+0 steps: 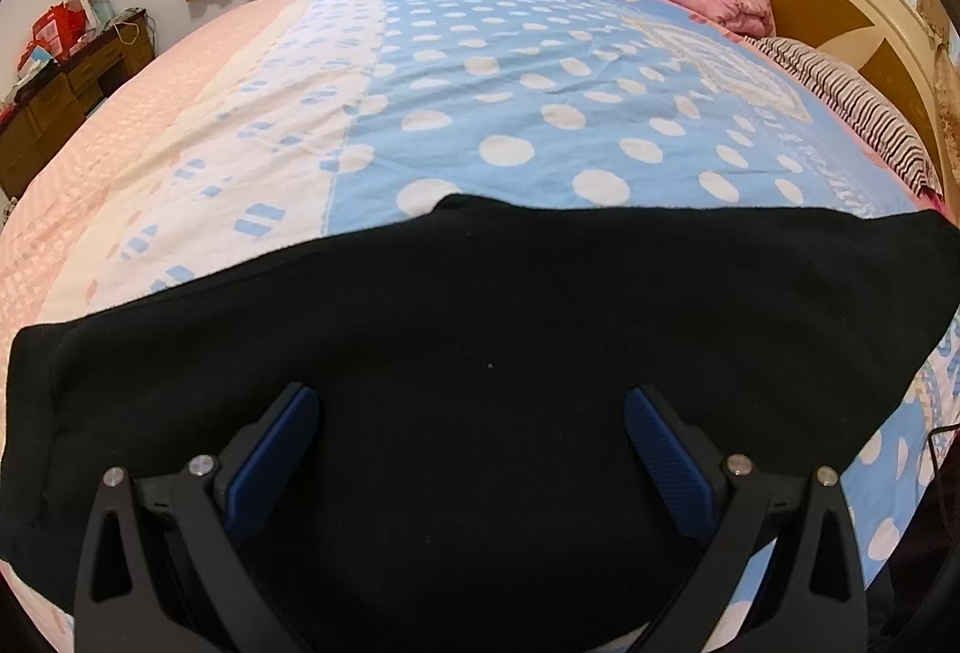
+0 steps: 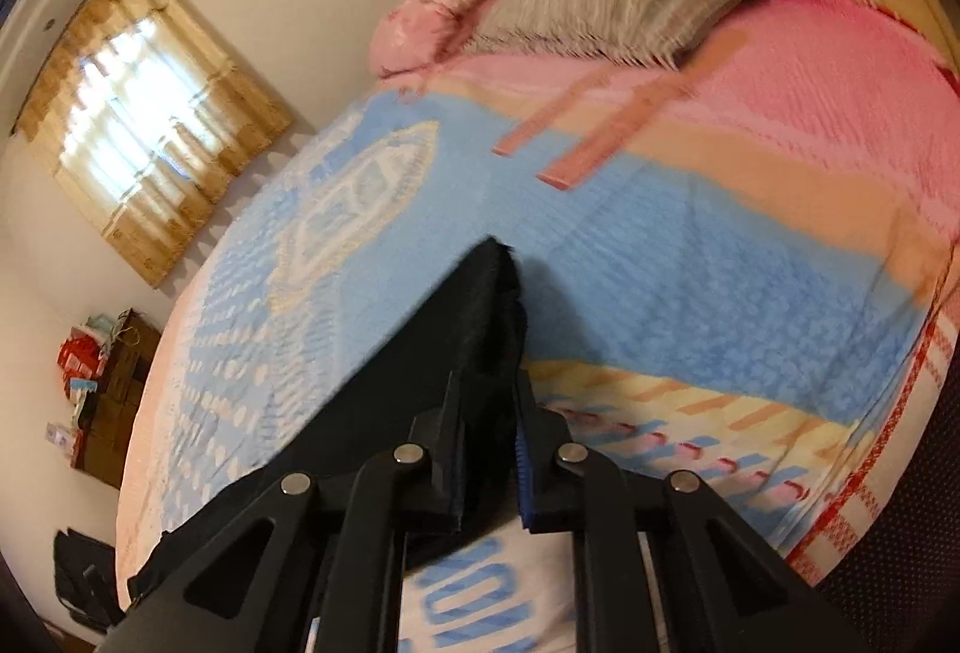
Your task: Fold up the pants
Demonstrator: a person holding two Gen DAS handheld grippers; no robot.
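The black pants (image 1: pixel 480 353) lie on the bed (image 1: pixel 540 101), long axis running left to right along its near edge. The right gripper (image 2: pixel 489 353) is pinched onto one corner; the left gripper (image 1: pixel 471 413) hovers wide open above the cloth, holding nothing. Likely next: grip the left end, then fold over.

Open bedspread (image 1: pixel 540 71) beyond pants (image 1: pixel 480 323)
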